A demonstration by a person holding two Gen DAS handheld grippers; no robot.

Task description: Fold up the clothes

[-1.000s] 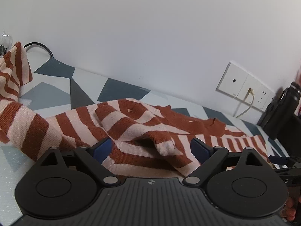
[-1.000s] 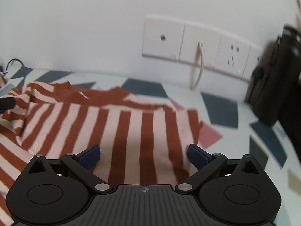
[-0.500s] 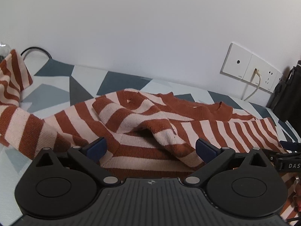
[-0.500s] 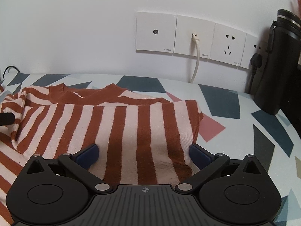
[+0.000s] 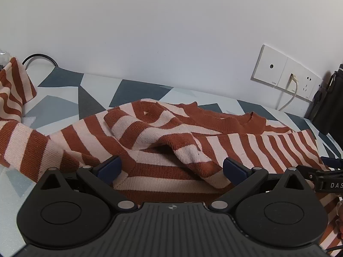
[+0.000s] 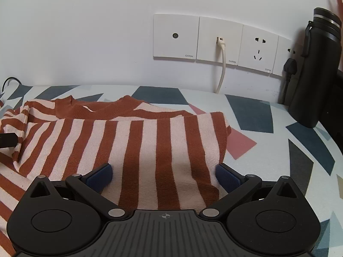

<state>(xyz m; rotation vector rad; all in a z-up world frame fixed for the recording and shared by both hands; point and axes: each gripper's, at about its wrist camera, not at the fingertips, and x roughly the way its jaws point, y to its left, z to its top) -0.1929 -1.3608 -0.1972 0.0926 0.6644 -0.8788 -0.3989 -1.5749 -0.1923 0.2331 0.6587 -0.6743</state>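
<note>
**Striped sweater half-folded on the patterned table, both grippers parked at its near edge**

So here's how things sit. The striped sweater [image 6: 137,141] lies on the patterned table [image 6: 268,150], collar [image 6: 103,107] toward the wall with the socket plates [image 6: 214,38], hem toward the grippers. Its long axis, collar to hem, runs pretty much straight away from both cameras.

Right gripper [image 6: 164,174]: jaws spread wide, nothing pinched. The two blue pads straddle a panel that's laid flat over the body with its stripes running away from the camera, so that side looks folded in already. The panel's right edge lies just inside the right pad.

Left gripper [image 5: 171,168]: also wide open, holding nothing. The cloth in front of it is the messy part. A rumpled flap [image 5: 163,132] humps up between the pads, and a sleeve [image 5: 19,141] trails off to the left across the table, well away from the body.

My read: the left side is the one that needs work, and the left gripper is clearly the nearer one to that sleeve and flap. The sleeve lies crosswise to the body's long axis, so any fold there would bring it rightward over the body. The black bottle [image 6: 313,68] stands well clear, off to the right by the wall.
</note>
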